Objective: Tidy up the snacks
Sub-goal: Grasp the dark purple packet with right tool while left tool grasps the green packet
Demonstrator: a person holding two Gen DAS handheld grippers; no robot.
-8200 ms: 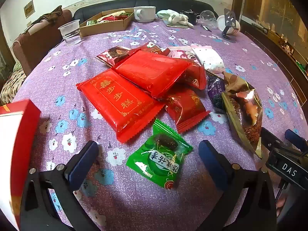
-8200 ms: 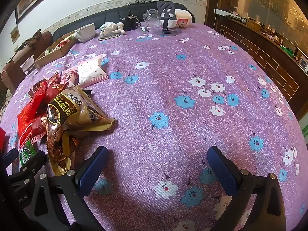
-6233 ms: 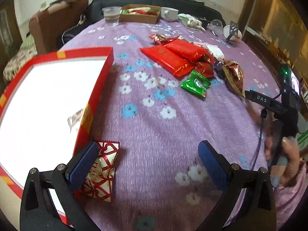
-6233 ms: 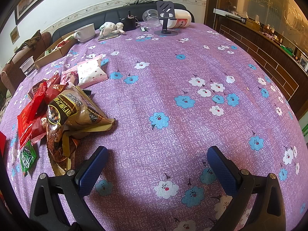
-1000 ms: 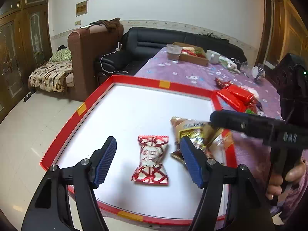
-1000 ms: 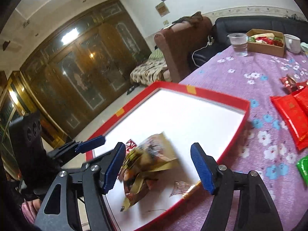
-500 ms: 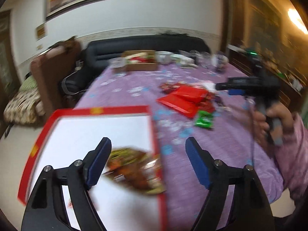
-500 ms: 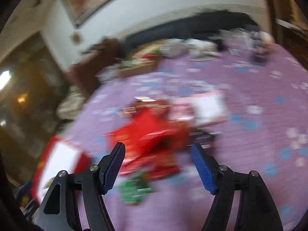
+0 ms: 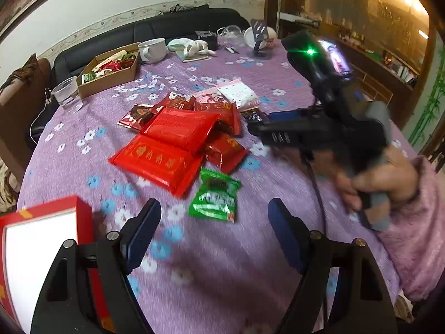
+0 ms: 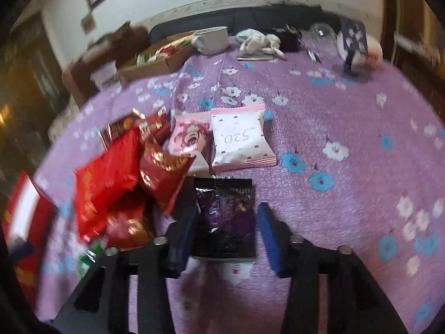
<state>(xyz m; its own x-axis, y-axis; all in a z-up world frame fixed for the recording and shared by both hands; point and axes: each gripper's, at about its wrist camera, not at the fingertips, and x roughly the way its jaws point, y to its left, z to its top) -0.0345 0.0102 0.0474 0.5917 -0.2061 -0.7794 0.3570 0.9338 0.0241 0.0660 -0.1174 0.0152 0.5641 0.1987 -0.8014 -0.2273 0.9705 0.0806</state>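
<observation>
A pile of snack packs lies on the purple flowered tablecloth (image 9: 222,264): big red packs (image 9: 167,142), a green pack (image 9: 215,197), a white and pink pack (image 10: 240,142) and a dark purple pack (image 10: 226,217). My left gripper (image 9: 214,236) is open and empty, just short of the green pack. My right gripper (image 10: 226,231) is open, its jaws on either side of the purple pack. It also shows in the left wrist view (image 9: 281,130), over the pile's right side. A corner of the red box (image 9: 41,233) with a white inside is at the lower left.
At the table's far side stand a cardboard box of snacks (image 9: 108,69), a plastic cup (image 9: 66,94), a white mug (image 9: 151,50), a soft toy (image 9: 192,47) and a phone stand (image 9: 258,39). A dark sofa (image 9: 180,27) runs behind the table.
Both grippers have swung from the red box back to the pile. The brown pack that the right gripper held now lies in the box. The right gripper now straddles the purple pack.
</observation>
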